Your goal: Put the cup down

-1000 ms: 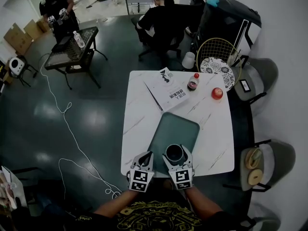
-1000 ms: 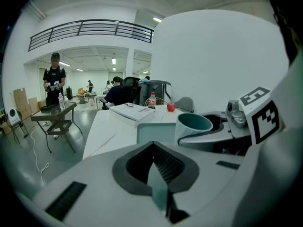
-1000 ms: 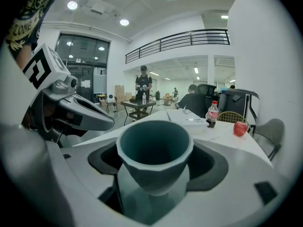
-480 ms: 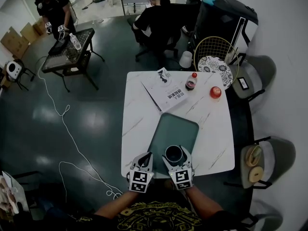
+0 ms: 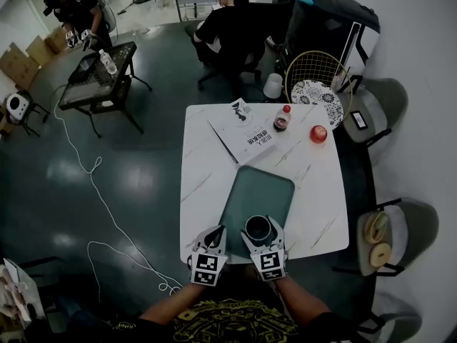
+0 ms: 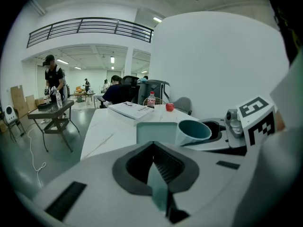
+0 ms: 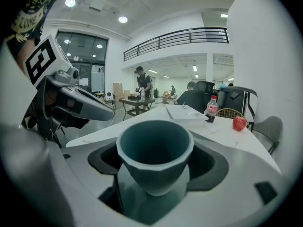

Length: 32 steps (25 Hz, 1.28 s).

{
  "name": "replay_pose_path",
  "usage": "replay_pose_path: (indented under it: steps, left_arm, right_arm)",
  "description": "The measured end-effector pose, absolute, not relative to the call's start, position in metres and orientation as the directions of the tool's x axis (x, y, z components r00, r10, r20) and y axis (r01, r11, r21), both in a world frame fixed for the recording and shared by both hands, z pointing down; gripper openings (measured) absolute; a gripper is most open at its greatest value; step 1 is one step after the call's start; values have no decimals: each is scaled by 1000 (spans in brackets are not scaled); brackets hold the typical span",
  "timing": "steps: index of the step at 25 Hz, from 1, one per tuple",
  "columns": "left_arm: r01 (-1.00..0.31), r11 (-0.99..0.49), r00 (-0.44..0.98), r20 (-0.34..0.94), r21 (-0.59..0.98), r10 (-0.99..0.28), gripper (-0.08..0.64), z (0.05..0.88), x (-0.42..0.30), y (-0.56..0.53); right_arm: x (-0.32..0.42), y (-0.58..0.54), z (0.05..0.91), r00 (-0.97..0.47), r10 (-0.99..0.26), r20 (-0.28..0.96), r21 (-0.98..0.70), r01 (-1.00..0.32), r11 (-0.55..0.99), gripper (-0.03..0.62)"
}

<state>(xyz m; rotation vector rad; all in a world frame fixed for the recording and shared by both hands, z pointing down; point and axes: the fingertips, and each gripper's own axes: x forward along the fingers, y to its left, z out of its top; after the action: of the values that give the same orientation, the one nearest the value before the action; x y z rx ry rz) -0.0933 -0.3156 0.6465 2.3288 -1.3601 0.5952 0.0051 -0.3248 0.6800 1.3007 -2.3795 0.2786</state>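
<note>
A dark teal cup [image 5: 258,227] sits between the fingers of my right gripper [image 5: 259,229], which is shut on it over the near end of a teal tray [image 5: 264,188]. The cup is upright. In the right gripper view the cup [image 7: 155,157] fills the jaws of the right gripper [image 7: 155,183]; its base is hidden, so I cannot tell whether it touches the tray. My left gripper [image 5: 216,232] is just left of it at the table's near edge, shut and holding nothing. In the left gripper view, the left gripper [image 6: 152,148] has the cup [image 6: 193,131] to its right.
The white marble table [image 5: 203,184] carries a book [image 5: 248,136], a red-capped bottle [image 5: 283,120] and a red apple [image 5: 318,133] at its far side. Chairs [image 5: 389,231] stand along the right. A cable [image 5: 100,191] trails on the floor to the left. People work at the back.
Both grippers and the cup keep their place. Only the head view has shifted slightly.
</note>
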Motion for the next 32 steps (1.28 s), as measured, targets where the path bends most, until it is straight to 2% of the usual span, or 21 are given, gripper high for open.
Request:
replay_pose_path:
  steps: [32]
  left_arm:
    - [-842, -524, 515, 486, 132, -706, 9, 636, -81, -302]
  right_arm:
    - [25, -299, 673, -423, -765, 485, -6, -877, 481, 411]
